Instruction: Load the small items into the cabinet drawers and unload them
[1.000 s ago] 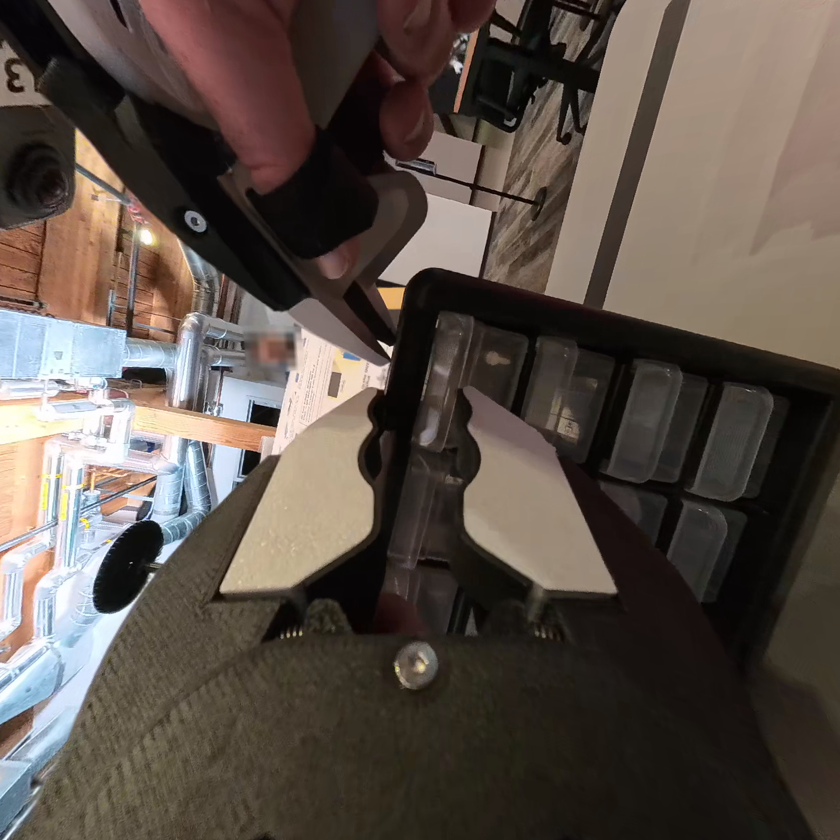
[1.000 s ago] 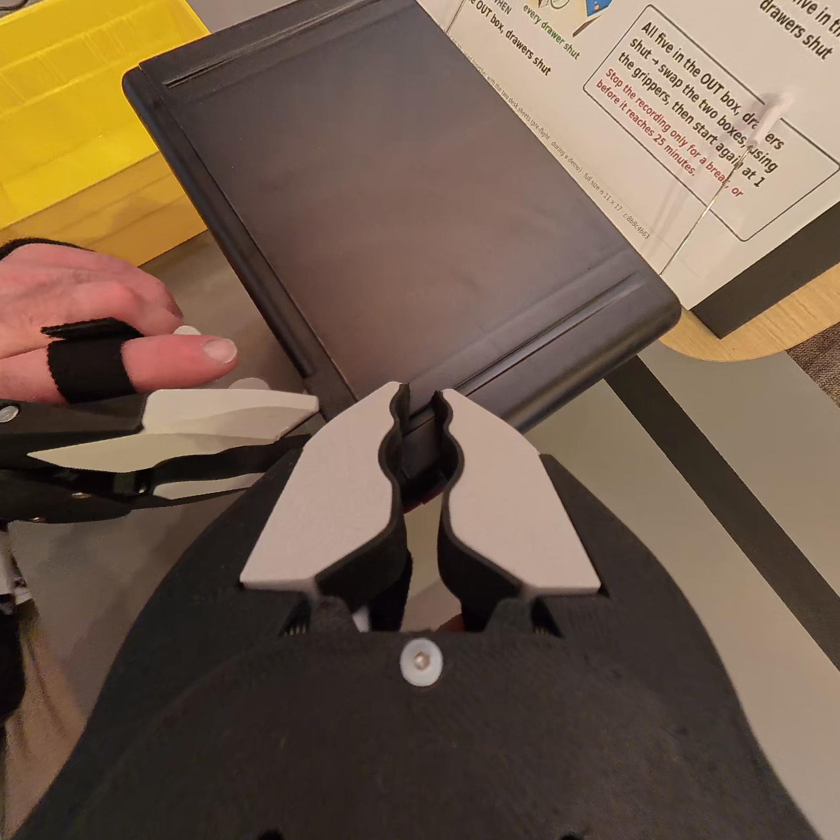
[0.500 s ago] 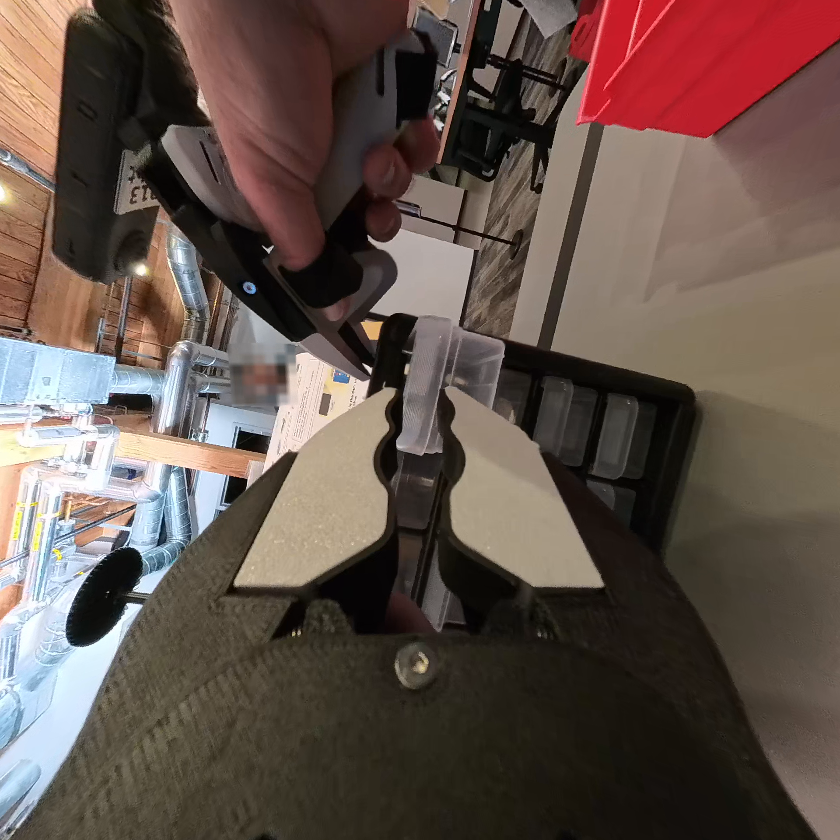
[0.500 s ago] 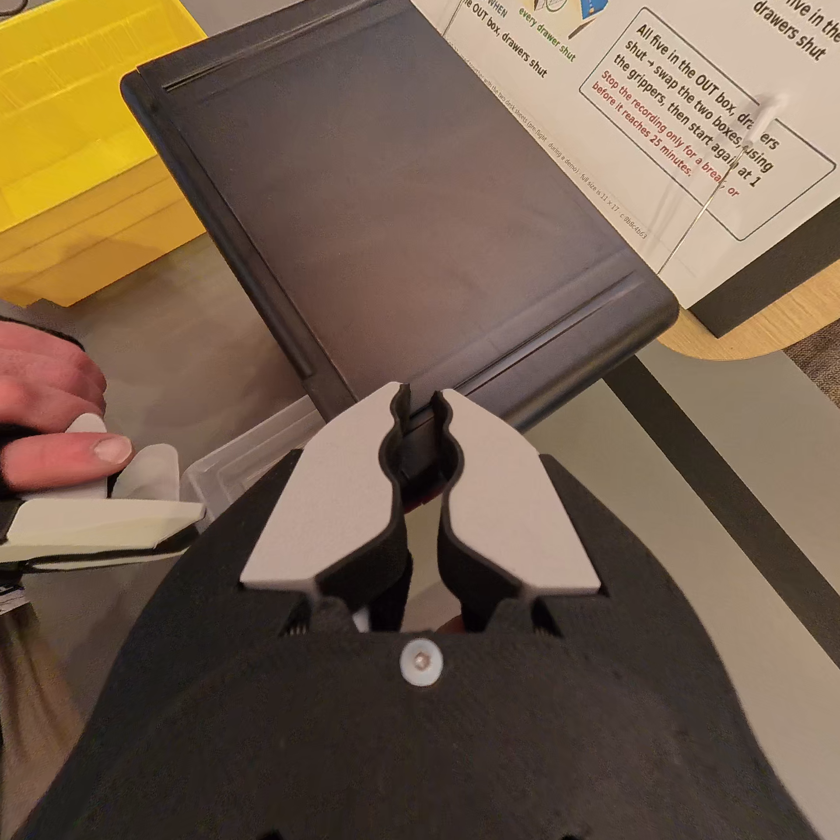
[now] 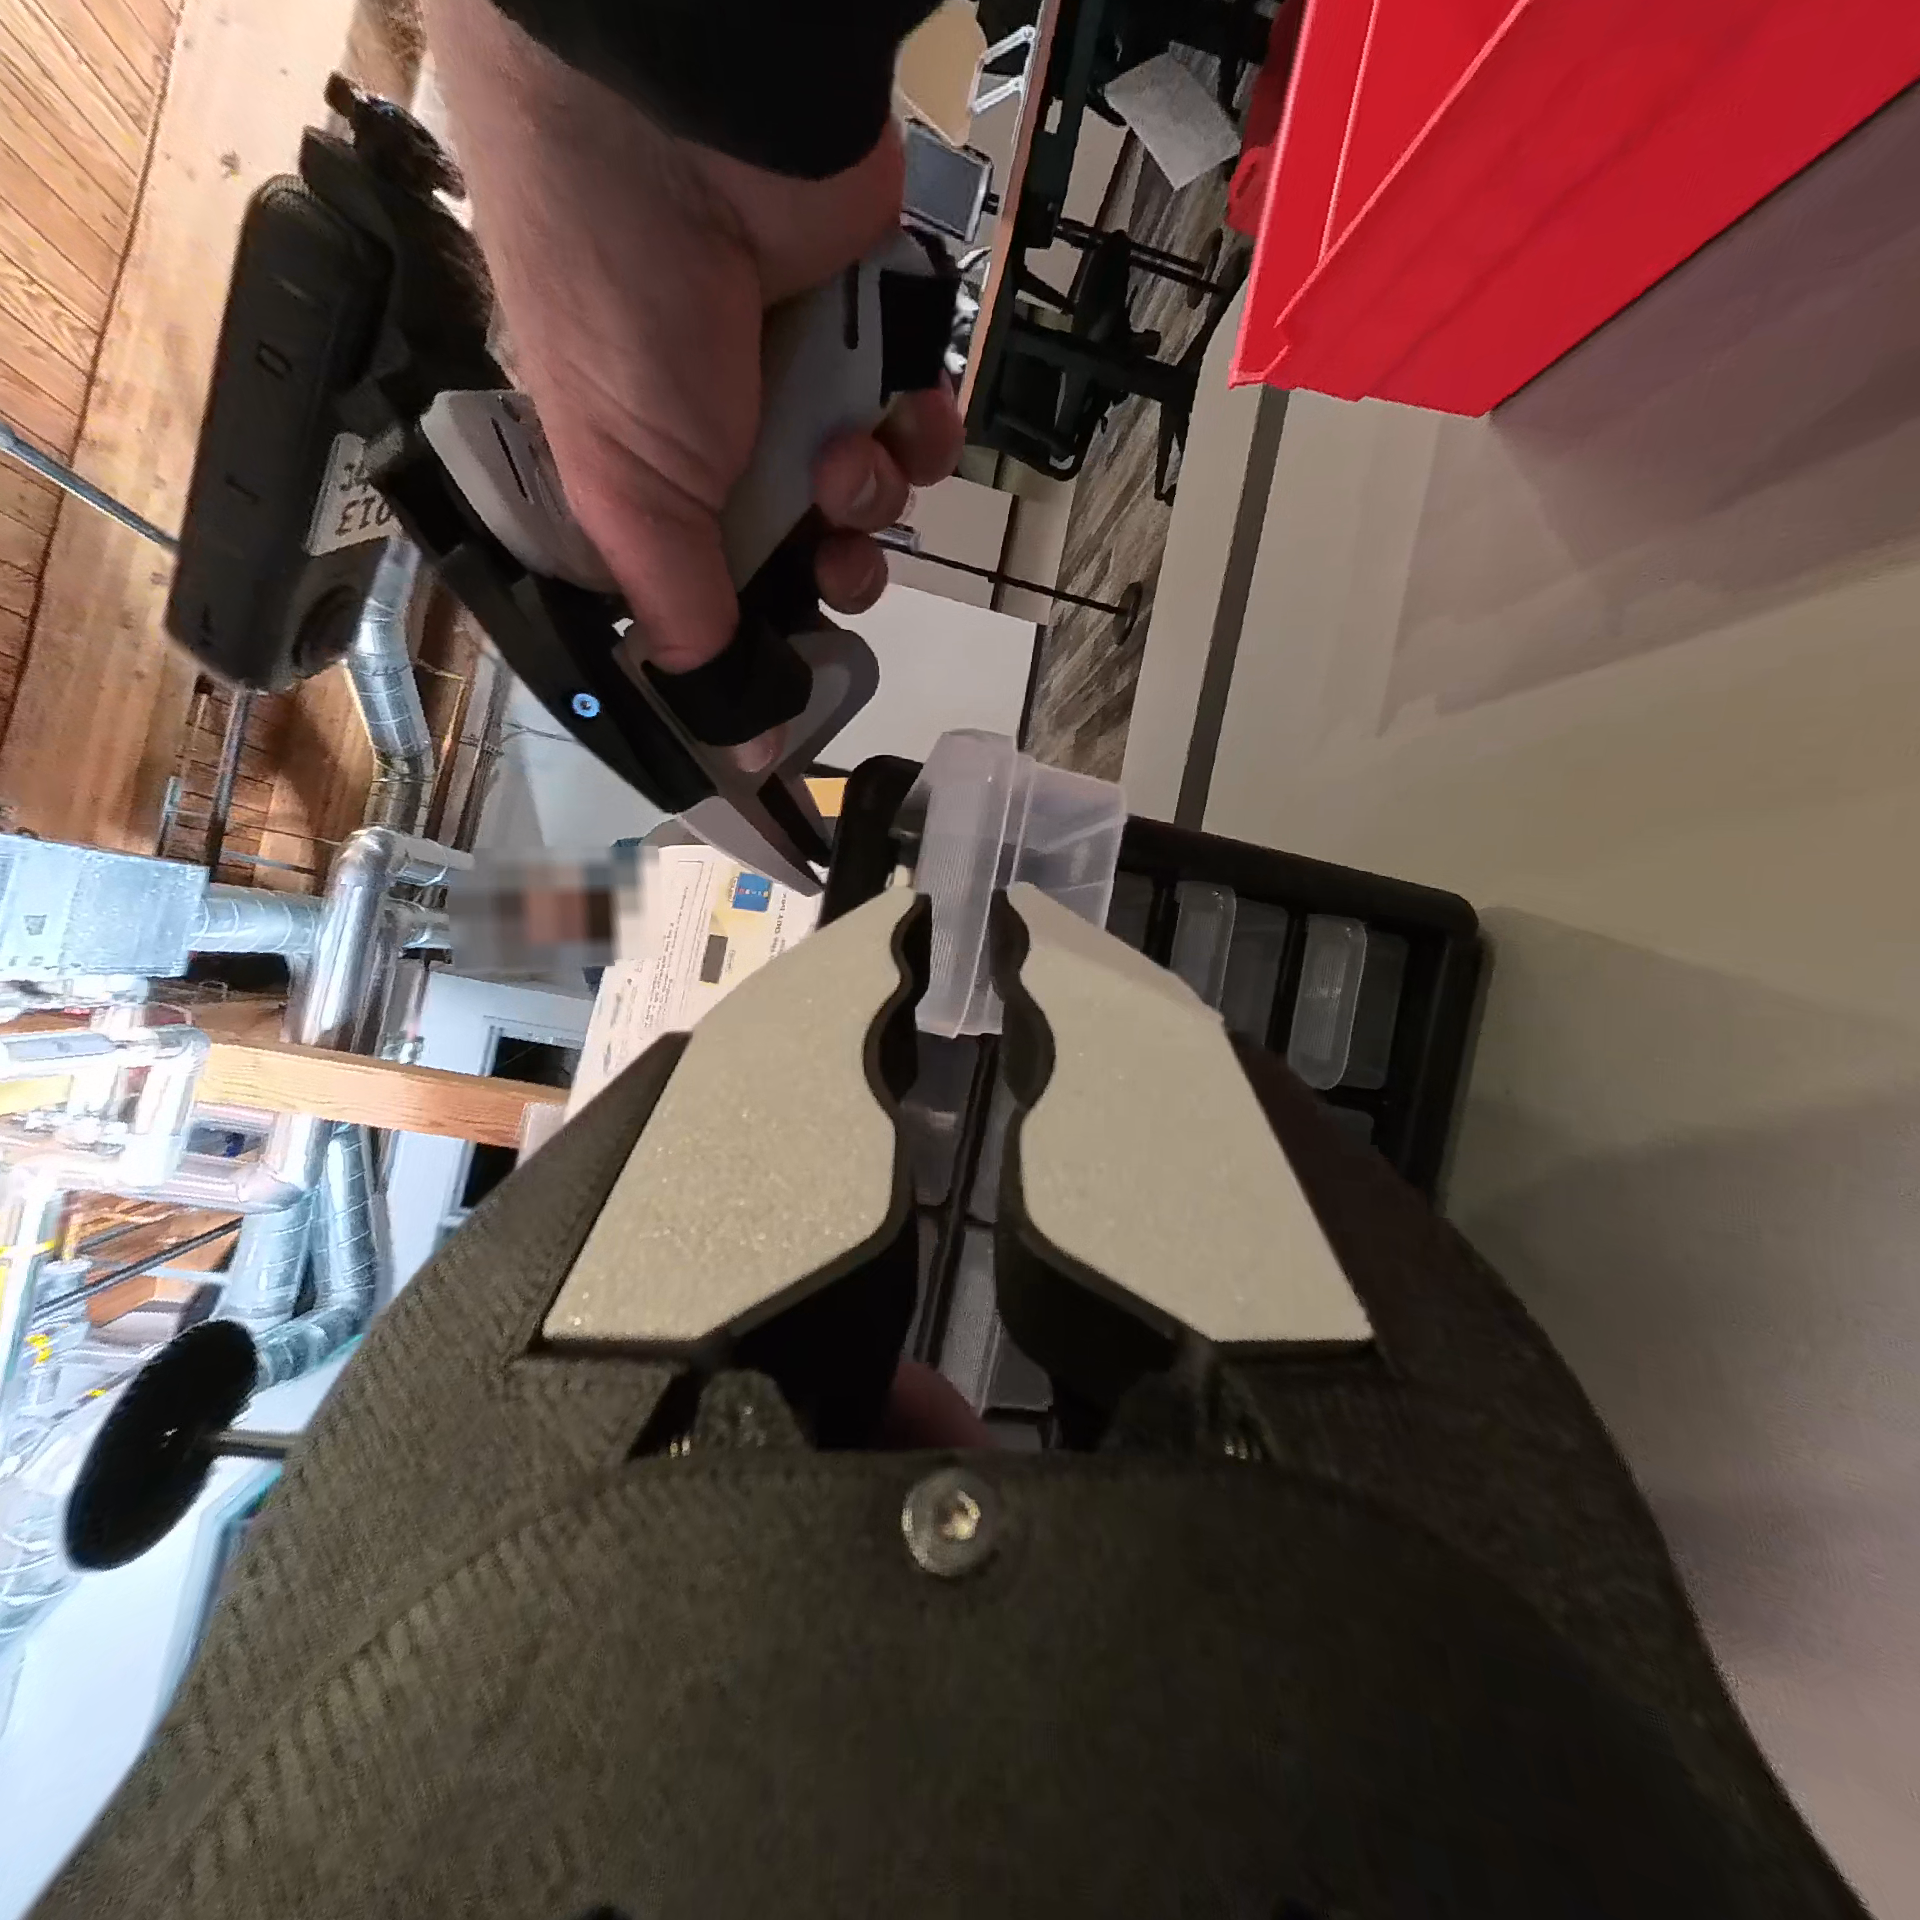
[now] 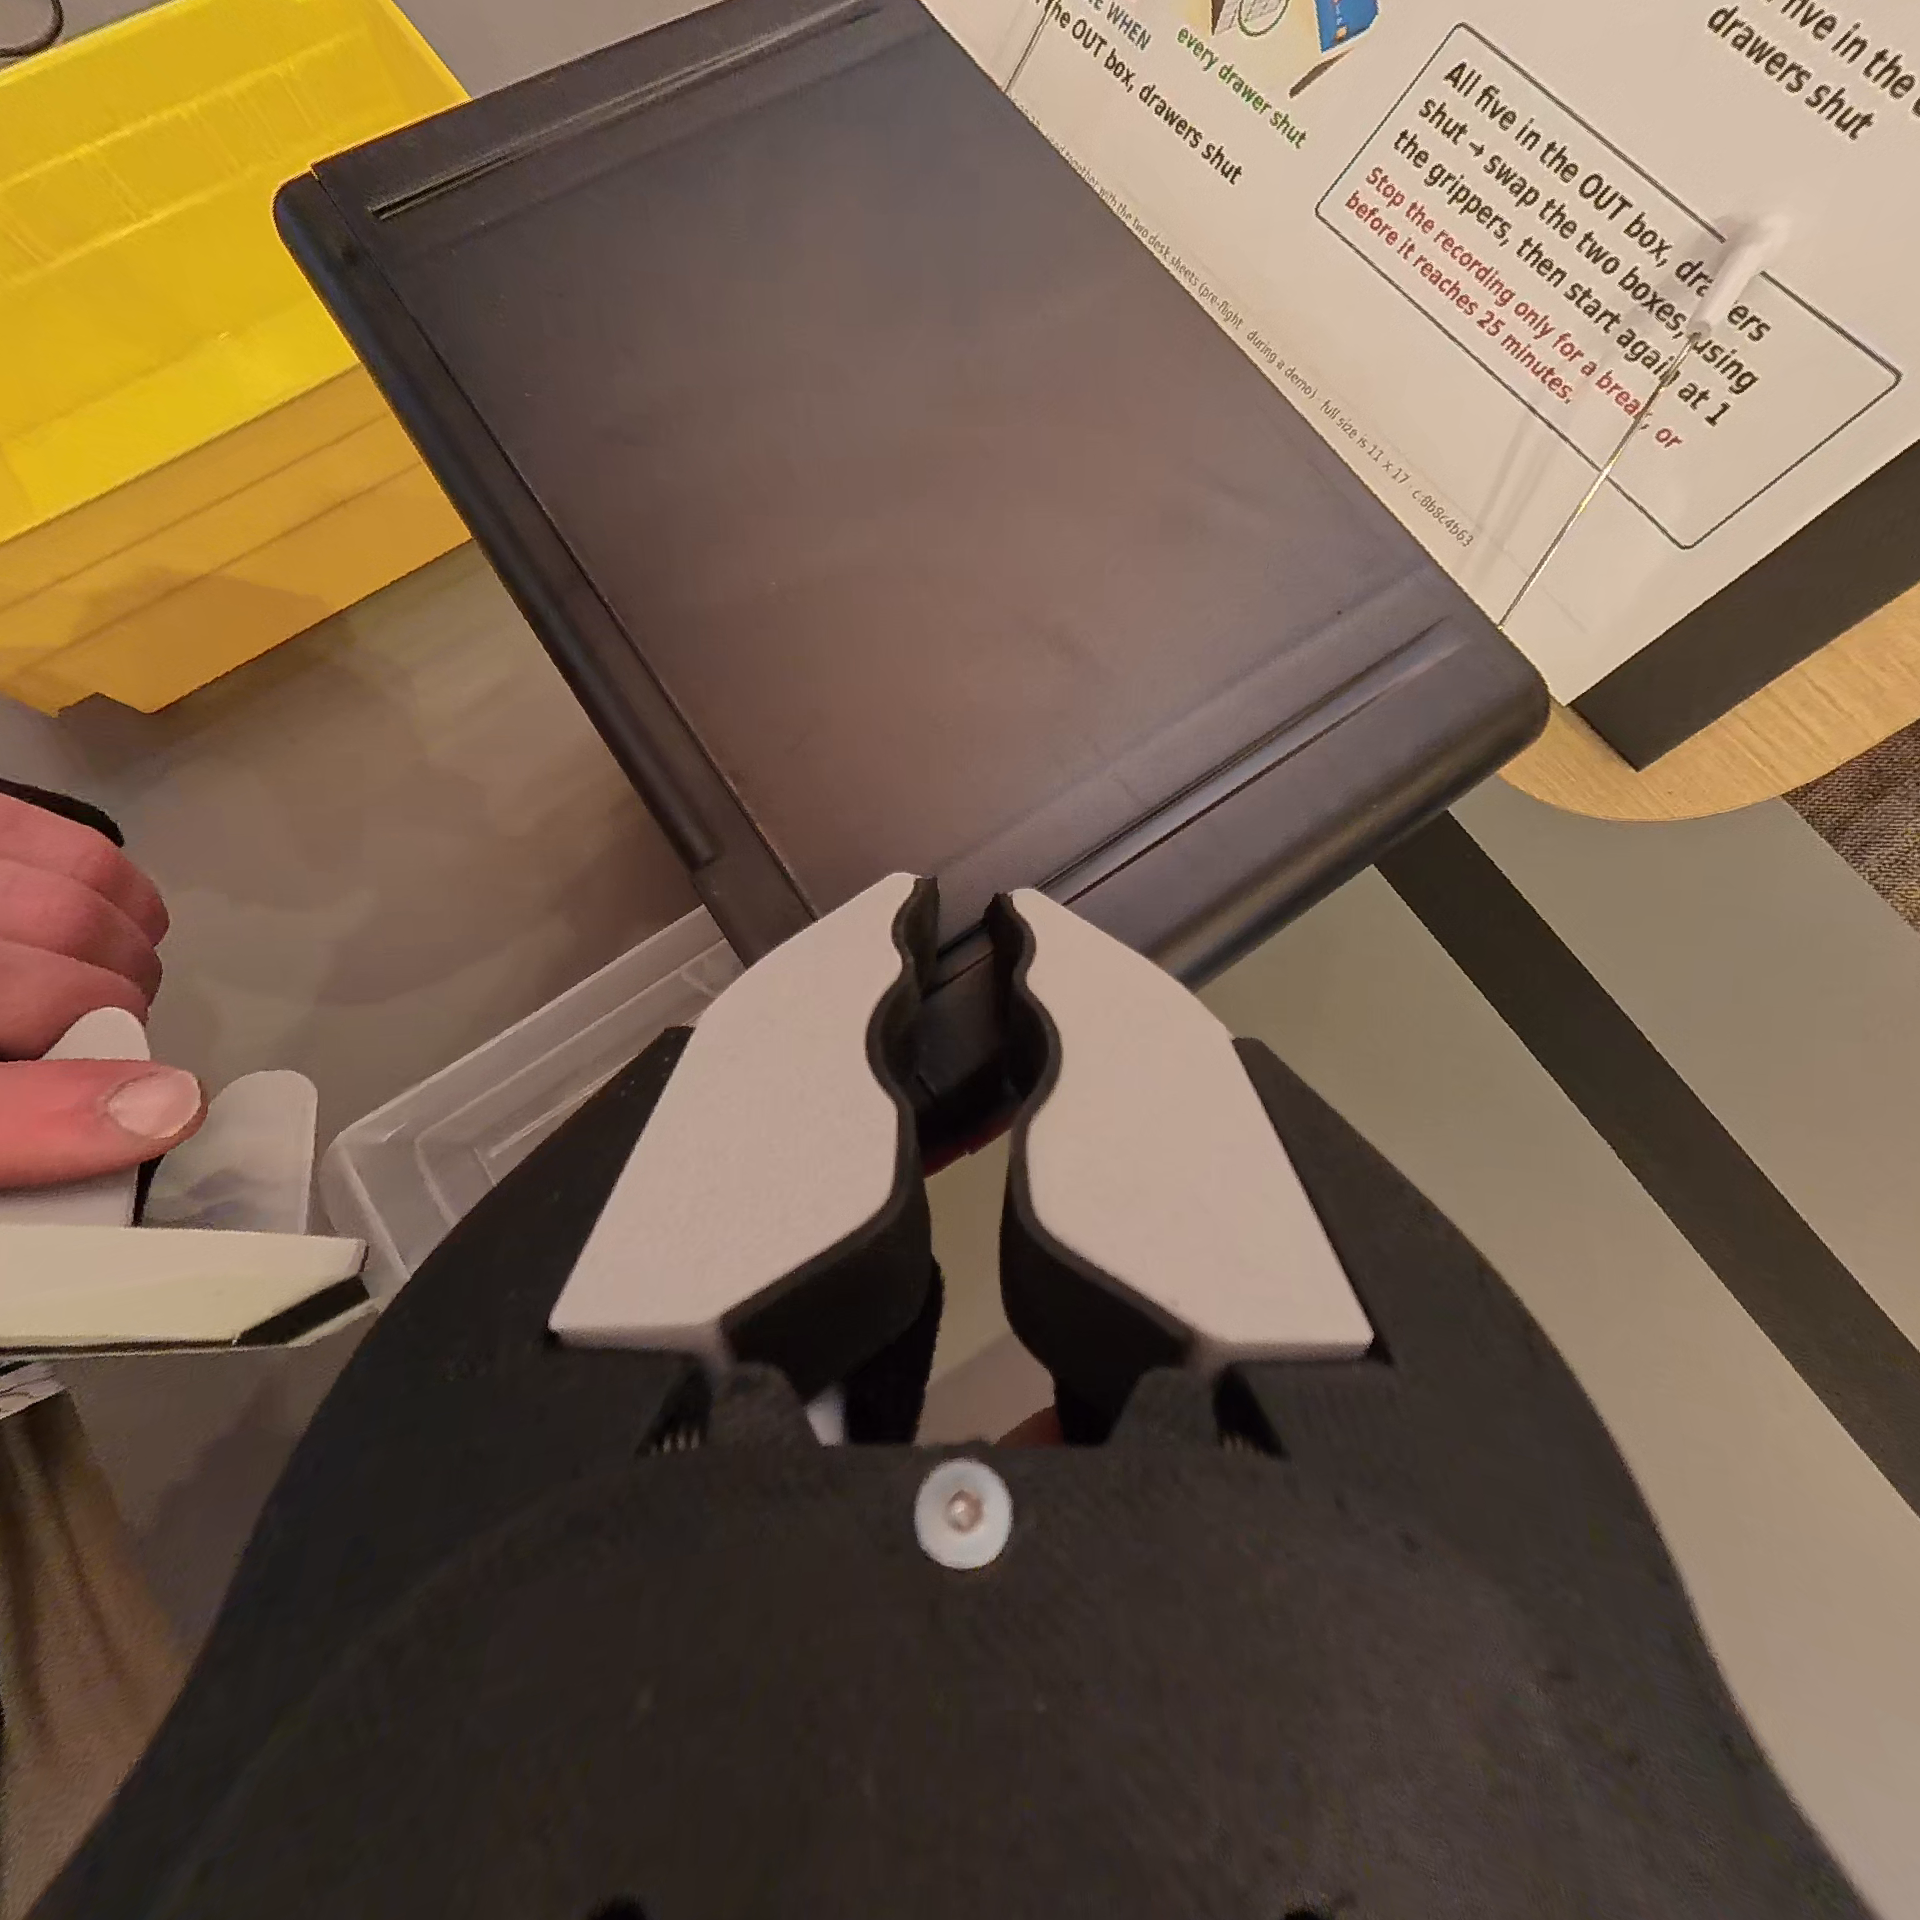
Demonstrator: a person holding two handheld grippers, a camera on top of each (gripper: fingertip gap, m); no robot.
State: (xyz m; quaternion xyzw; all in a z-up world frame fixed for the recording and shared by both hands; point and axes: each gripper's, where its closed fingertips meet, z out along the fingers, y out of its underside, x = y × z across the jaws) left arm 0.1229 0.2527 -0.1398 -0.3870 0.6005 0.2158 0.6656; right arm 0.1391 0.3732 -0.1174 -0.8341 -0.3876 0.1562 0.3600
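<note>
The black cabinet [image 6: 914, 499] stands on the table, and its front with clear drawers shows in the left wrist view [image 5: 1444, 997]. My left gripper [image 5: 961, 914] is shut on the handle of a clear drawer [image 5: 1029, 821] at the cabinet's top corner, and the drawer is pulled well out. In the right wrist view the drawer [image 6: 520, 1101] juts out below the cabinet's top, with the left gripper [image 6: 260, 1278] at its end. My right gripper [image 6: 961, 894] is shut on the cabinet's top front edge and also shows in the left wrist view [image 5: 800, 842]. The drawer's contents are not visible.
A yellow bin [image 6: 156, 364] sits to the cabinet's left and a red bin [image 5: 1507, 187] to its right. A printed sheet [image 6: 1558, 208] stands behind the cabinet. Other clear drawers [image 5: 1330, 1008] are shut. The grey table [image 6: 1455, 1143] ends at a dark strip on the right. Tip to tip, the grippers are about 12 cm apart.
My left gripper closed on the drawer handle and drew back, sliding the clear drawer out of the cabinet. My right gripper stayed clamped on the cabinet's top edge.
</note>
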